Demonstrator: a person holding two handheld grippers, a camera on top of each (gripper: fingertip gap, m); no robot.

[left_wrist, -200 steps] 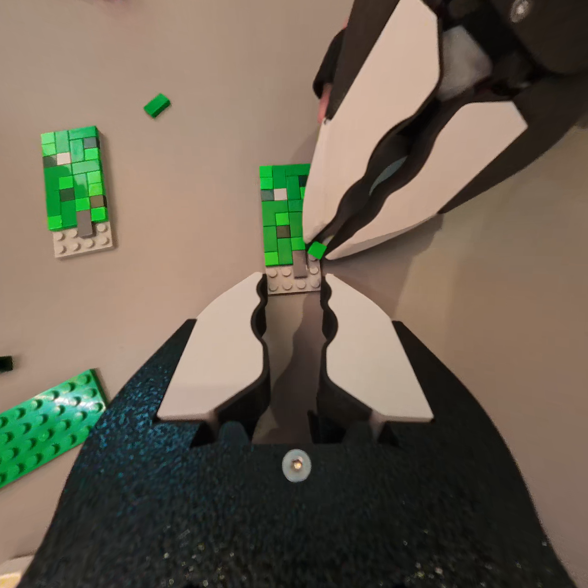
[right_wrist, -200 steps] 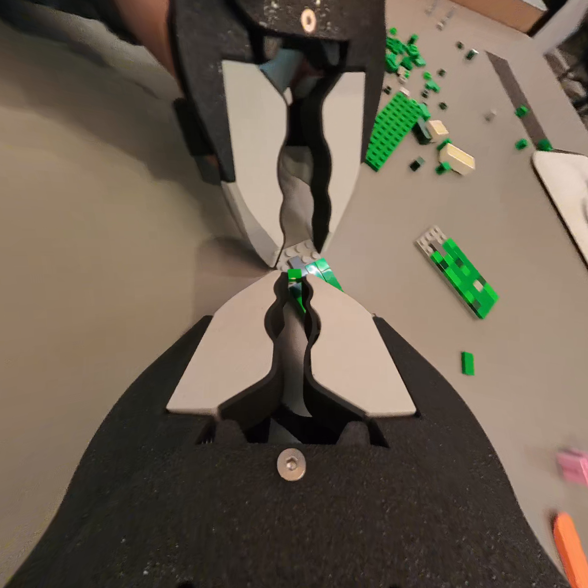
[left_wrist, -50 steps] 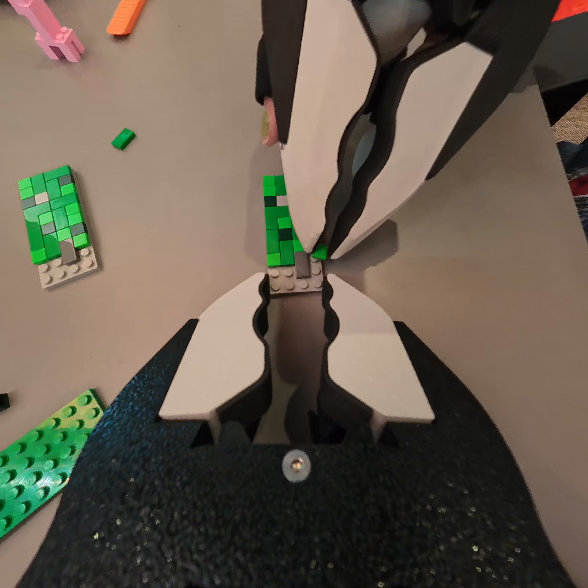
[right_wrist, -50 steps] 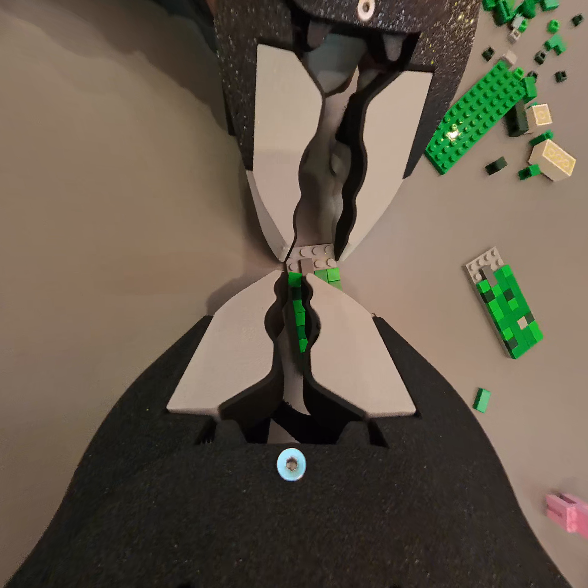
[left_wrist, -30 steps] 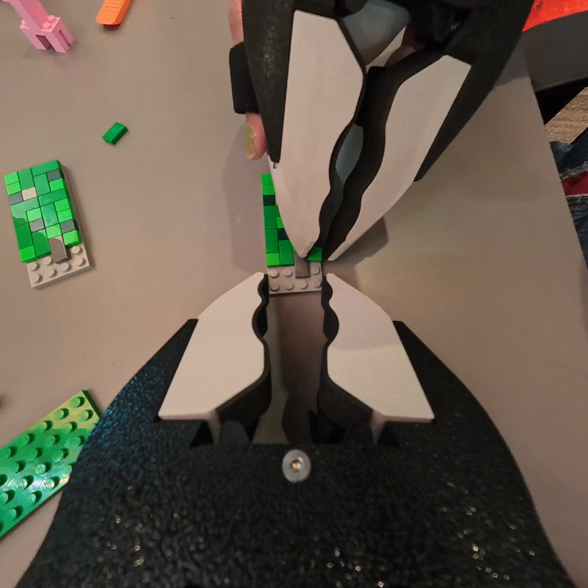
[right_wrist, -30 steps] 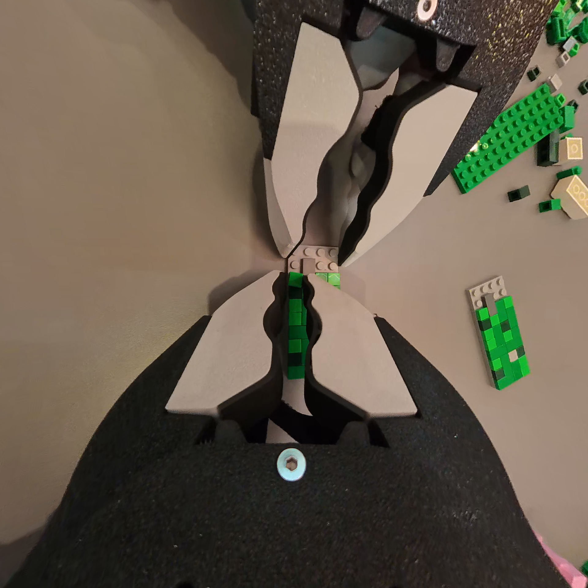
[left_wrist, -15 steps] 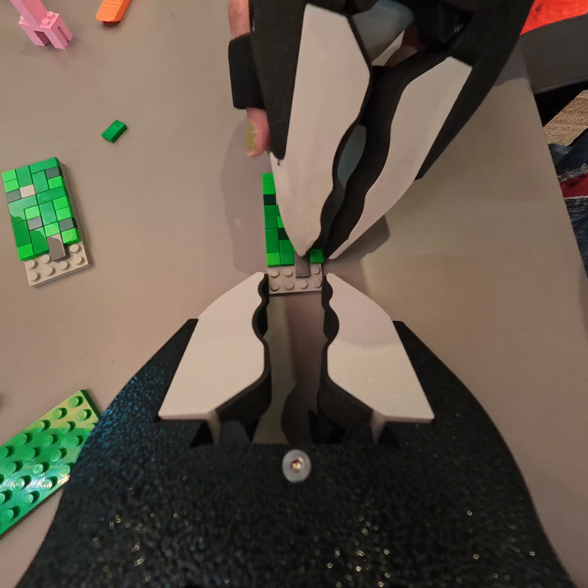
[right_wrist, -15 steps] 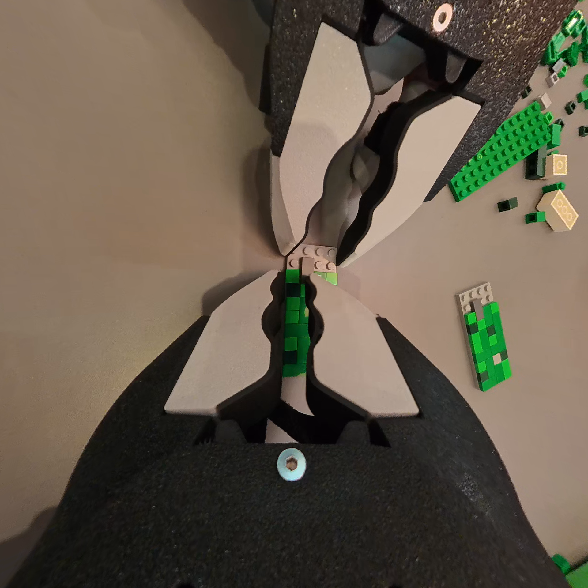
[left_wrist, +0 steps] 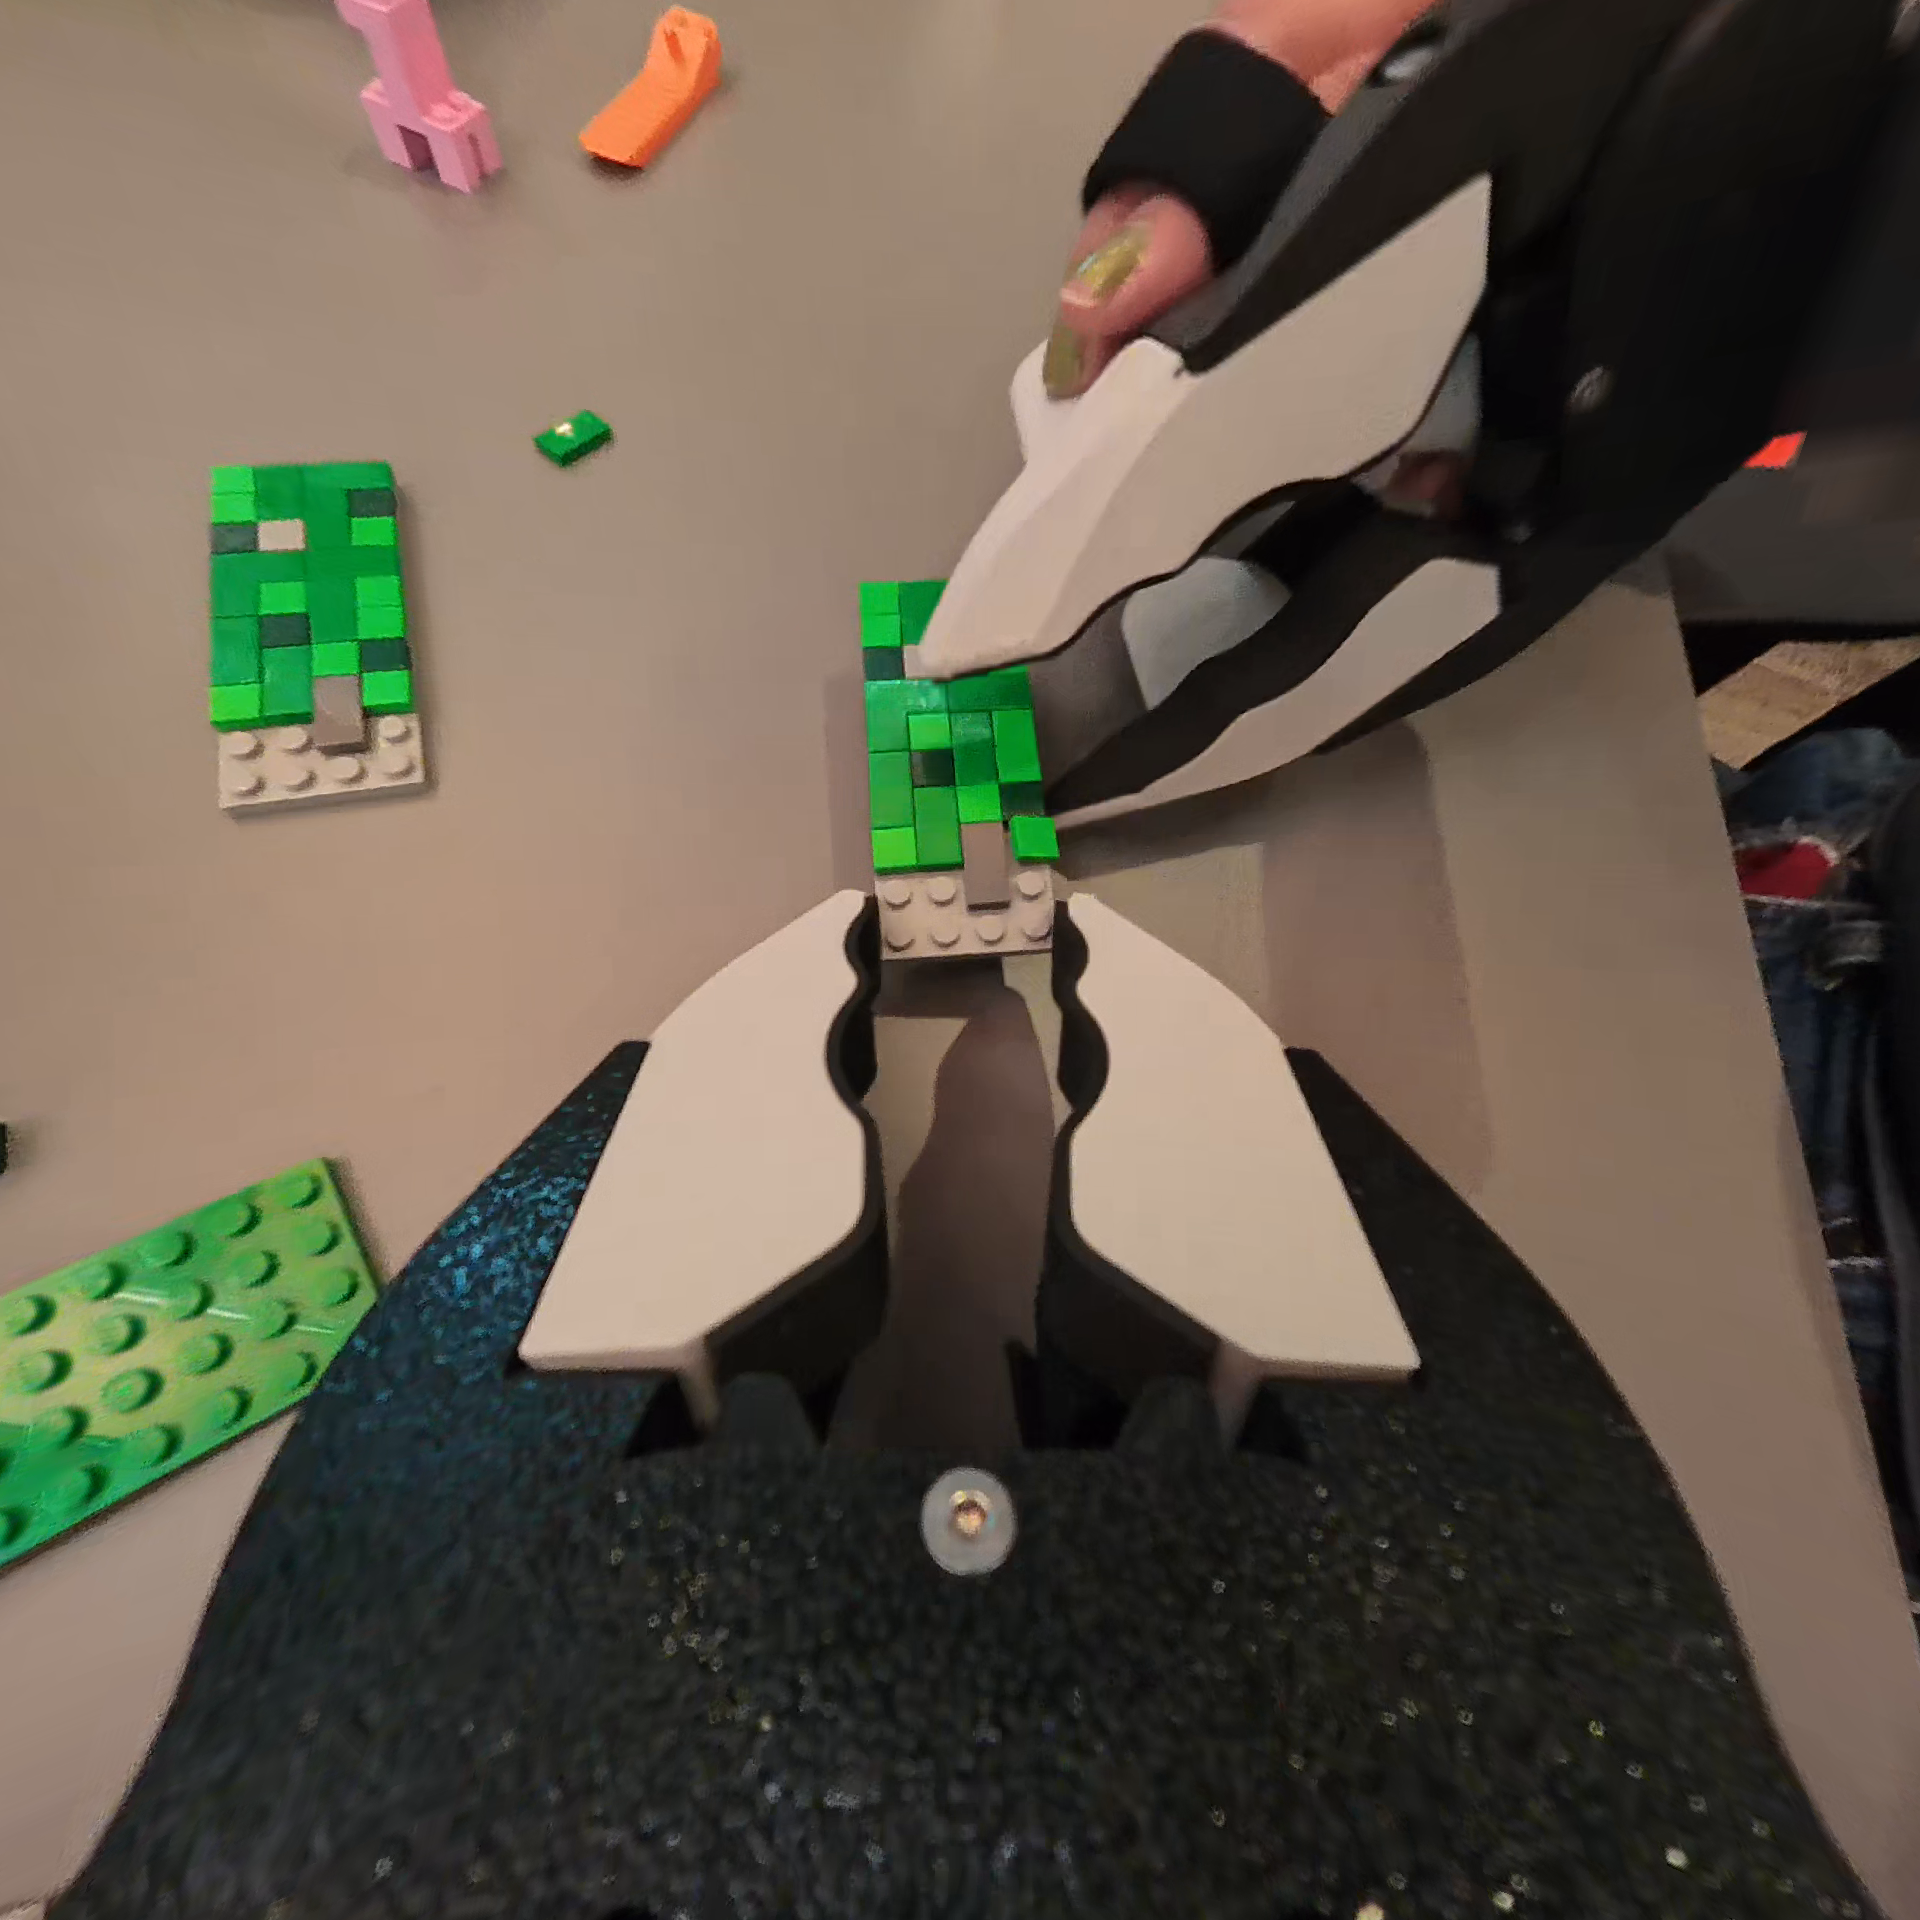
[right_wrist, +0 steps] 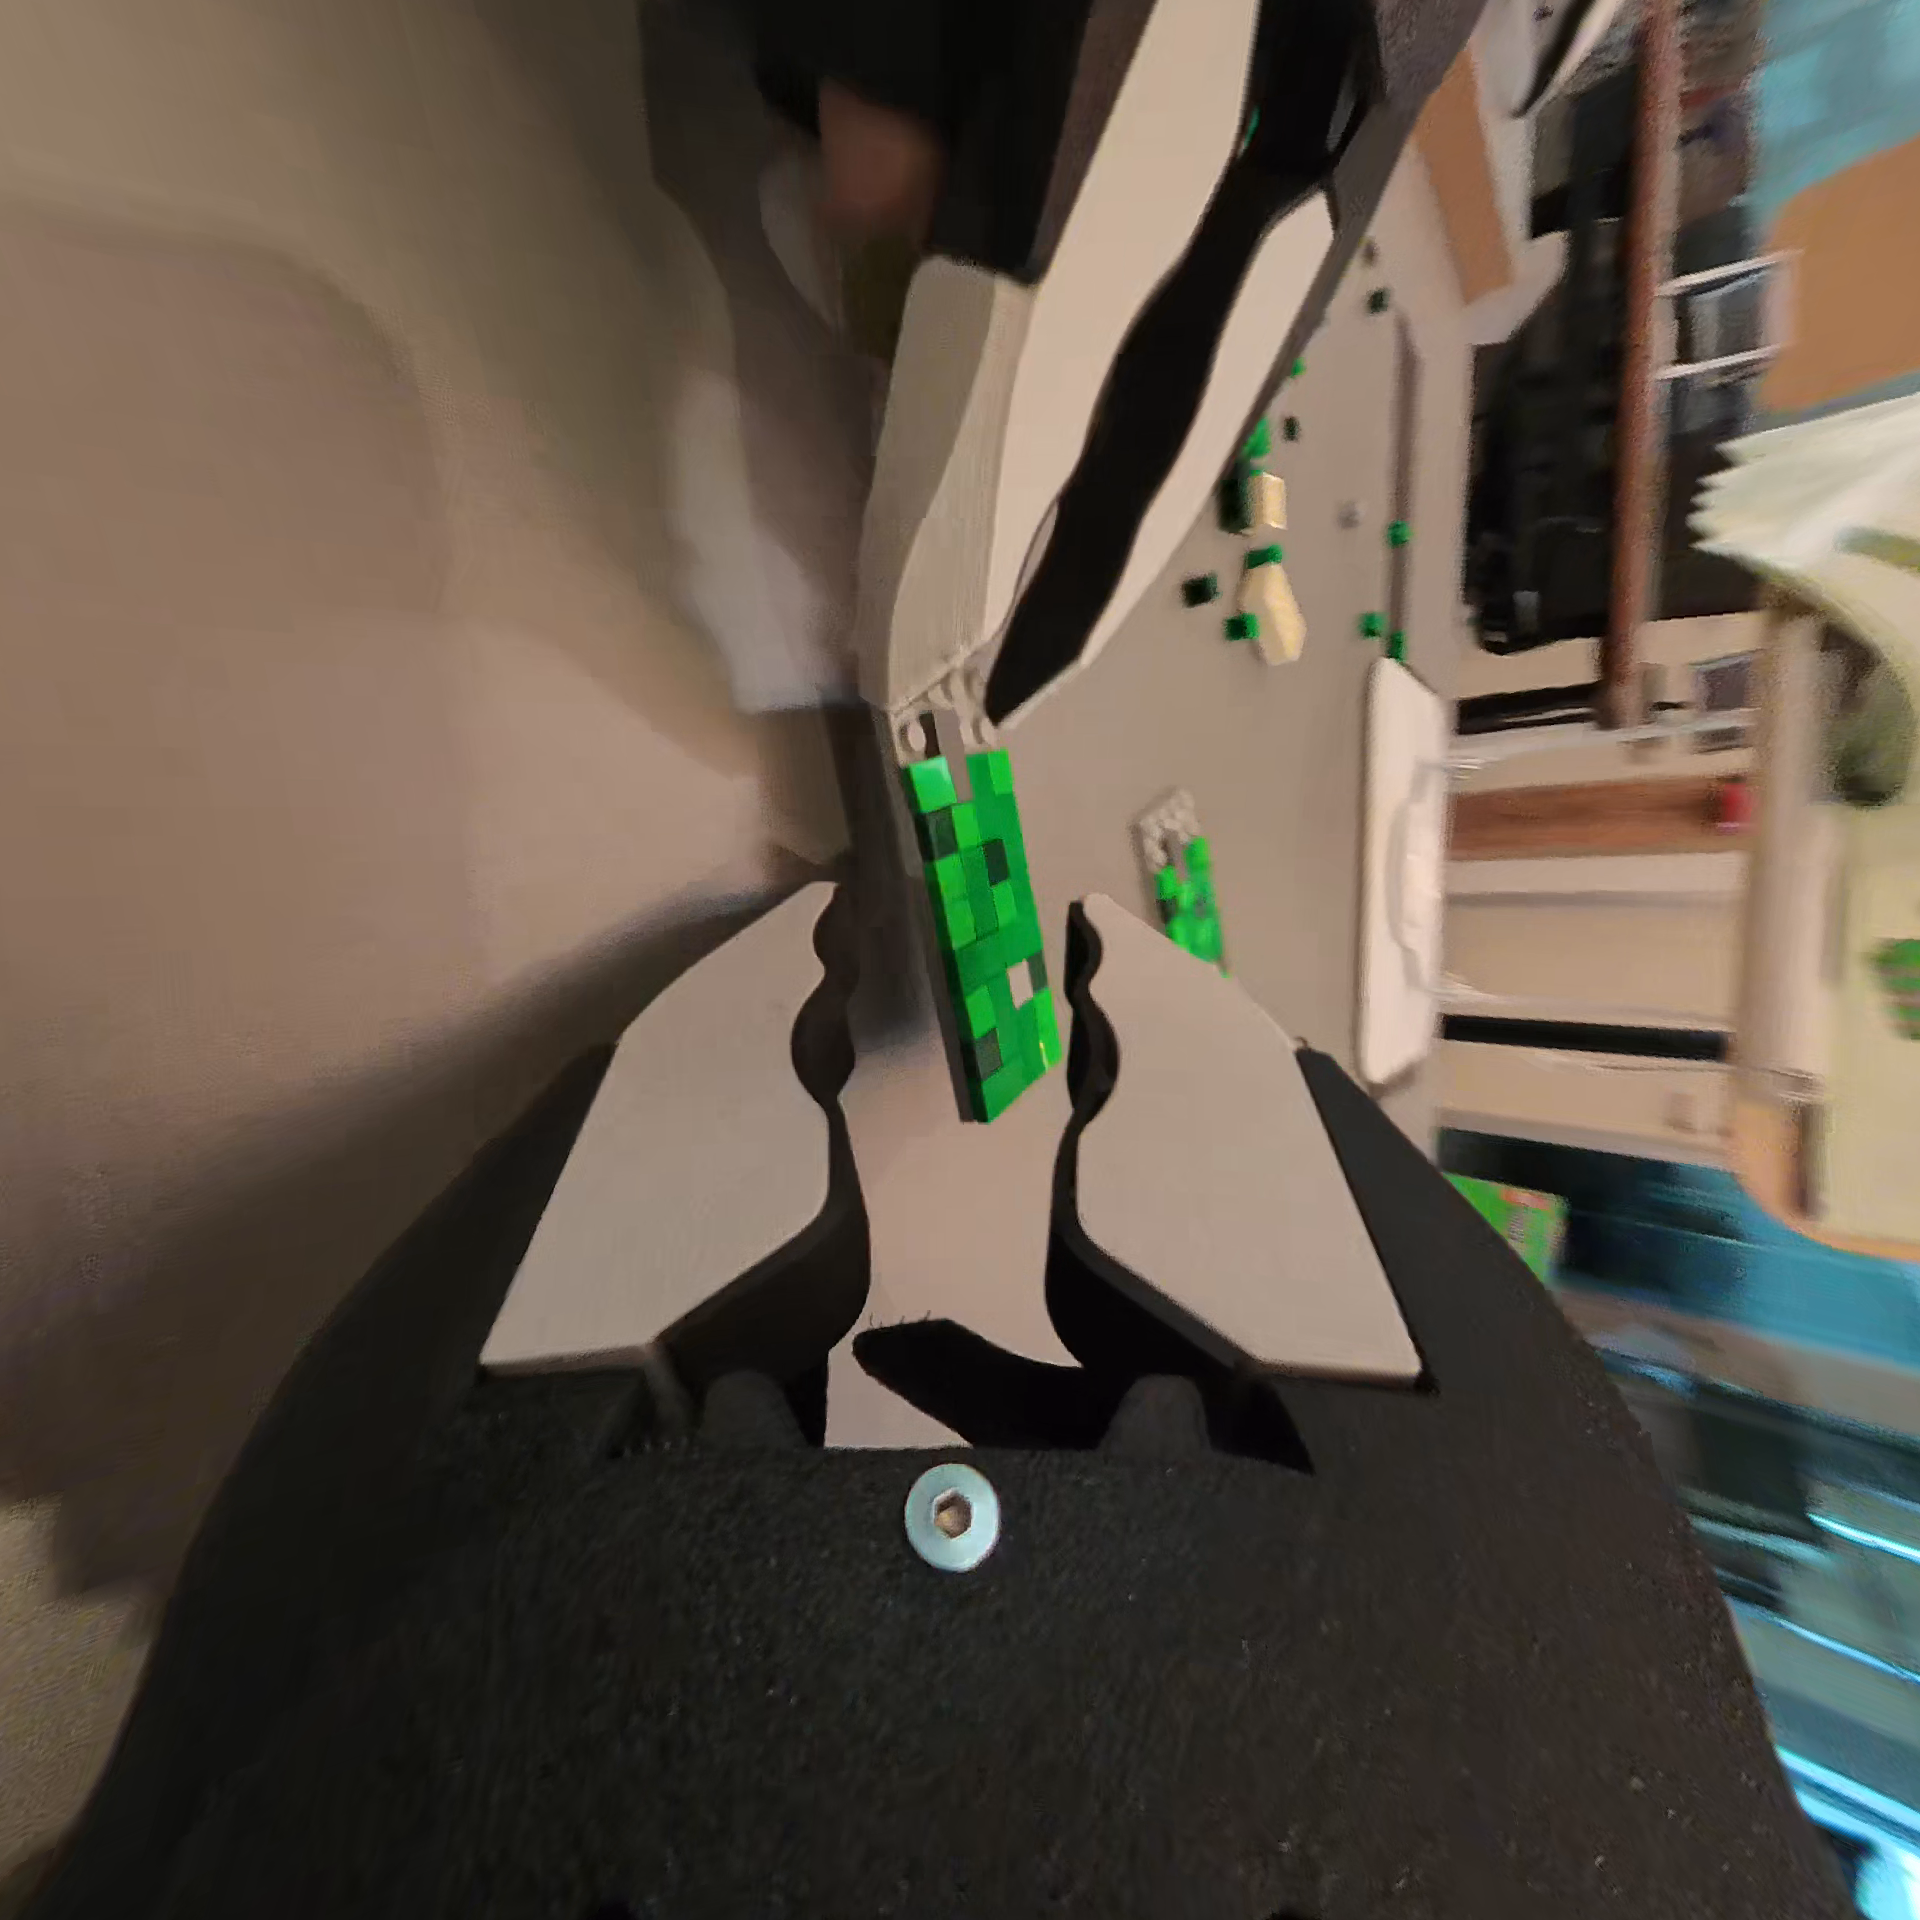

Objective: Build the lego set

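Observation:
My left gripper is shut on the grey studded end of a narrow grey plate covered with green tiles and holds it above the table. A small green tile sits on the plate at its right edge, beside a grey tile, slightly askew. My right gripper is open, turned on its side, one finger over the plate's far part and one beside its right edge. In the right wrist view the plate stands between my right fingers with gaps on both sides, and the left gripper grips its far end.
A second green-tiled grey plate lies to the left, also in the right wrist view. A loose green tile, a green baseplate, a pink piece and an orange piece lie around. A white tray lies farther off.
My right gripper opened, left the small green tile on the plate, and rolled sideways away from it. My left gripper kept its hold on the plate.

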